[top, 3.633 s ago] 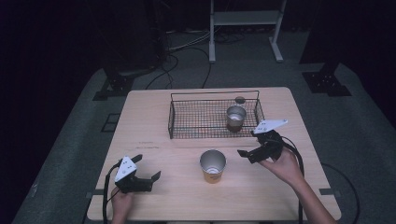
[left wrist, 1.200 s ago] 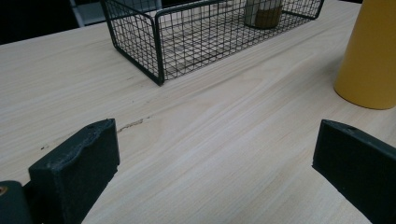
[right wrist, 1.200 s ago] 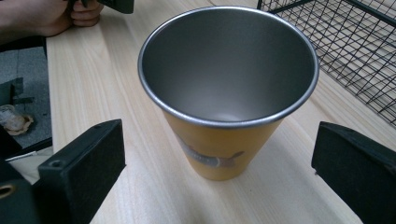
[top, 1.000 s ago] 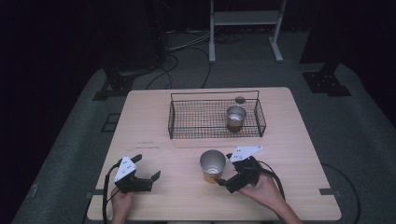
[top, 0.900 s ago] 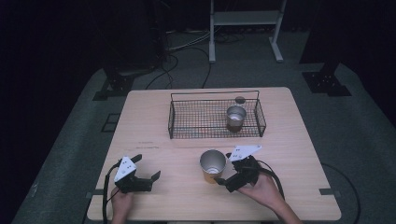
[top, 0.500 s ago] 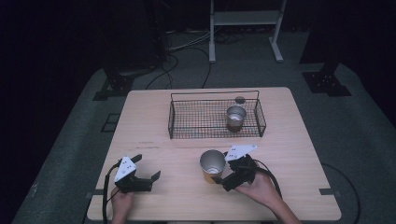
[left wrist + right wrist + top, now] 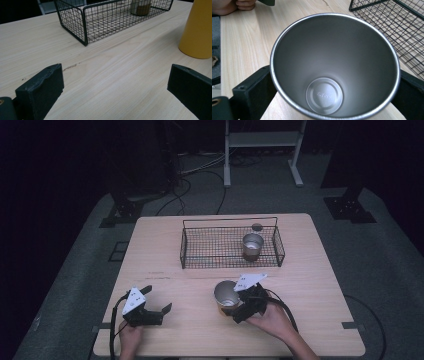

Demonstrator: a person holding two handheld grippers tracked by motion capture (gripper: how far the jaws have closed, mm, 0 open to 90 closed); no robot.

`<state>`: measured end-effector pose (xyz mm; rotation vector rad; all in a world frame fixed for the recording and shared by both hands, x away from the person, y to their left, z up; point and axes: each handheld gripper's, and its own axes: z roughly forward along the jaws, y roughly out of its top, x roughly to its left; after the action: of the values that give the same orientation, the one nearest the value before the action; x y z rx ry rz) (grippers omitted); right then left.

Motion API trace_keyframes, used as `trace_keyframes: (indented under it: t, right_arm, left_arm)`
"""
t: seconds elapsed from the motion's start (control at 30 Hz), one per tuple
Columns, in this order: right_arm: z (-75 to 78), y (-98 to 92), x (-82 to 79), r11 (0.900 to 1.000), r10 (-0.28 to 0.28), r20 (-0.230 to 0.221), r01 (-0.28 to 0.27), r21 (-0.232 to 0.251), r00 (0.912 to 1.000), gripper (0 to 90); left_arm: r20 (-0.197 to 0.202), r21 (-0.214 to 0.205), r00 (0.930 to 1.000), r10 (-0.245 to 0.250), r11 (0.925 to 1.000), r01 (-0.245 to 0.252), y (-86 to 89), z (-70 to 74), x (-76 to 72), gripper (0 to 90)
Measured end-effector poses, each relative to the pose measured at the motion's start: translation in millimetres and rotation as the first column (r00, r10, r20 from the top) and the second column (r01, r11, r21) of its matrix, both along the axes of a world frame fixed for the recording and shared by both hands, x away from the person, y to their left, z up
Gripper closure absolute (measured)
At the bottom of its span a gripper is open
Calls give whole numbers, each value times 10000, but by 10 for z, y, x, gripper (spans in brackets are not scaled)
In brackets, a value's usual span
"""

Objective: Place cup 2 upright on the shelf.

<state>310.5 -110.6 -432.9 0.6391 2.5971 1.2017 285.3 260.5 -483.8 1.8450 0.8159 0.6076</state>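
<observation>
Yellow cup (image 7: 227,296) stands upright on the surface (image 7: 320,270), near of the wire basket (image 7: 230,244). Right gripper (image 7: 239,306) fingers flank it, contact uncertain. Left gripper (image 7: 159,301) fingers wide, empty.

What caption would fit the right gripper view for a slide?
Right gripper with its black jaws on either side of an empty yellow steel cup on the wooden table, wire basket behind.

Open tabletop (image 7: 325,285) btwn cup (image 7: 227,296) & wire basket (image 7: 227,245); basket walls blocking beyond.
</observation>
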Motion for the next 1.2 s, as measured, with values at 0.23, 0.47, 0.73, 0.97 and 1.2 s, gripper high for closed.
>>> trace_keyframes:
  t: [0.23, 0.47, 0.73, 0.97, 1.2]
  right_arm:
    - [7, 26, 23, 10000, 63, 26, -63, -6, 10000, 20]
    - [18, 36, 26, 9999, 119, 21, -119, -1, 9999, 53]
    - [39, 61, 46, 9995, 297, -104, -299, -128, 9995, 107]
    - [46, 60, 57, 9994, 327, -167, -329, -90, 9993, 117]
    - [69, 45, 76, 9995, 315, -279, -316, -58, 9991, 129]
  left_arm:
    - [8, -4, 10000, 2, 10000, -2, 0, 0, 0, 0]
    - [8, -2, 10000, 2, 10000, -2, 0, 0, 0, 0]
    - [9, -5, 10000, 0, 10000, 0, 1, 0, 0, 0]
    - [21, -15, 10000, -1, 10000, 1, 0, 0, 0, 0]
    - [22, -14, 10000, -2, 10000, 2, 0, 0, 0, 0]
